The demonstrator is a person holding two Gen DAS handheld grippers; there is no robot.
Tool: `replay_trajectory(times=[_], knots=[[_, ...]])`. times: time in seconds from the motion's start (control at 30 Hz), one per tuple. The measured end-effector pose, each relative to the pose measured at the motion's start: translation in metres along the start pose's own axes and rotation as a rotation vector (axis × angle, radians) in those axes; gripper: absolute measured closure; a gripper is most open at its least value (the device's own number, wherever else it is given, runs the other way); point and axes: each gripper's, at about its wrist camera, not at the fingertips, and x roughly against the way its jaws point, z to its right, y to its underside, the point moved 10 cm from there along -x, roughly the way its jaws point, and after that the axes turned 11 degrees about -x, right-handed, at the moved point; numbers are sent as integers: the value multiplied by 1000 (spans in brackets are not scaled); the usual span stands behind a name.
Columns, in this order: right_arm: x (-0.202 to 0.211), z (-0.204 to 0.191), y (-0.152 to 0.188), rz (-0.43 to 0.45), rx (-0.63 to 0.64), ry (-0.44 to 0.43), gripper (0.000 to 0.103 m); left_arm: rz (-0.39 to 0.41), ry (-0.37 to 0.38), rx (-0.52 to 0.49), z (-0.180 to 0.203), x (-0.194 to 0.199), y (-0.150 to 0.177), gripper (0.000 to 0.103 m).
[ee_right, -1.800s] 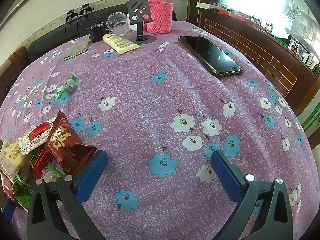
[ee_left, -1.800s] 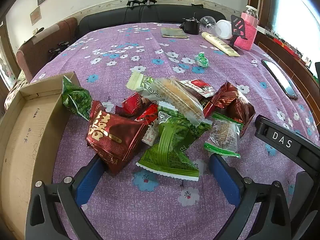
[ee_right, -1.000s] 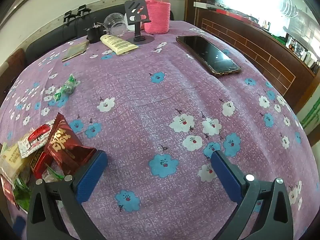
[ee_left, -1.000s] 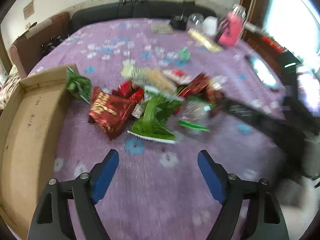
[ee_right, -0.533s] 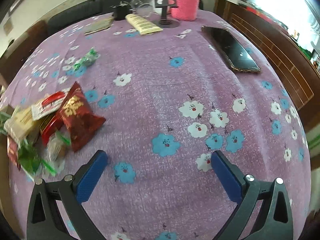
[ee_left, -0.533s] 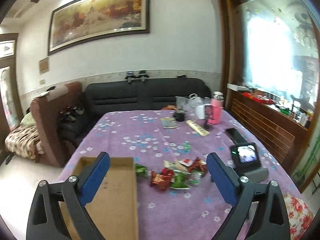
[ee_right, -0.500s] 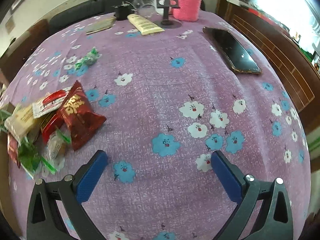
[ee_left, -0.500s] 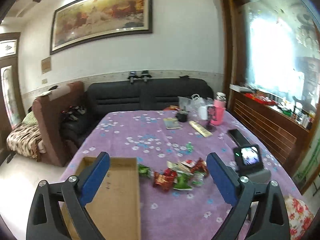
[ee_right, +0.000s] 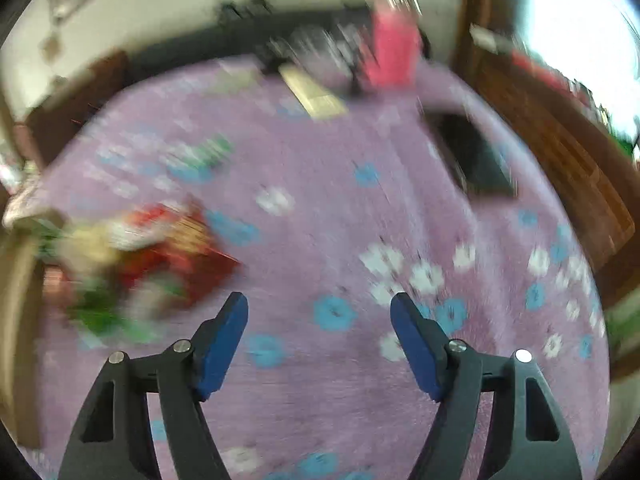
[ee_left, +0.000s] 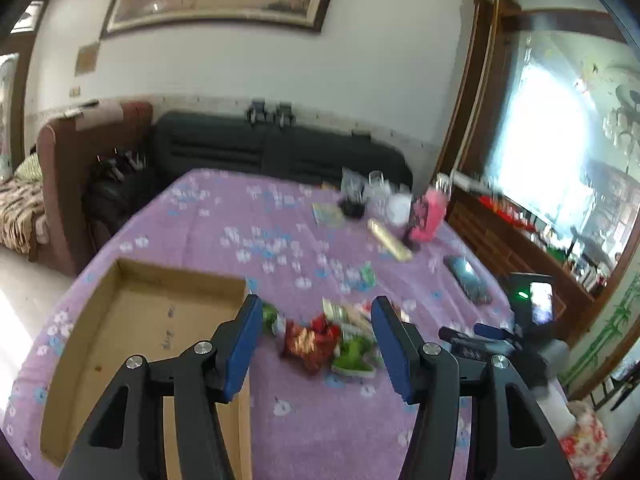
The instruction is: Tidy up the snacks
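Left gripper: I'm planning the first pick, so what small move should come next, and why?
Probably lower the open left gripper toward the snack pile; it holds nothing, hovers high above the table, and the cardboard box beside the pile looks empty.

Right wrist view: motion blur smears the snack pile [ee_right: 132, 256]; individual packets are indistinguishable. A dark slab [ee_right: 476, 160] is probably a phone. Left wrist view: the cardboard box [ee_left: 120, 344] is partly hidden behind the left gripper [ee_left: 314, 344].
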Motion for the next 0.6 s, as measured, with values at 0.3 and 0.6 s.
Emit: replay_trajectory(times=[0.3,0.6], knots=[[-2,-117,39,-165,73,-308,37,-19,-14,62,-32,-12,1,8],[-45,-123,61,-253,32,-256,69,-181,48,29,-26,-64,33,25]])
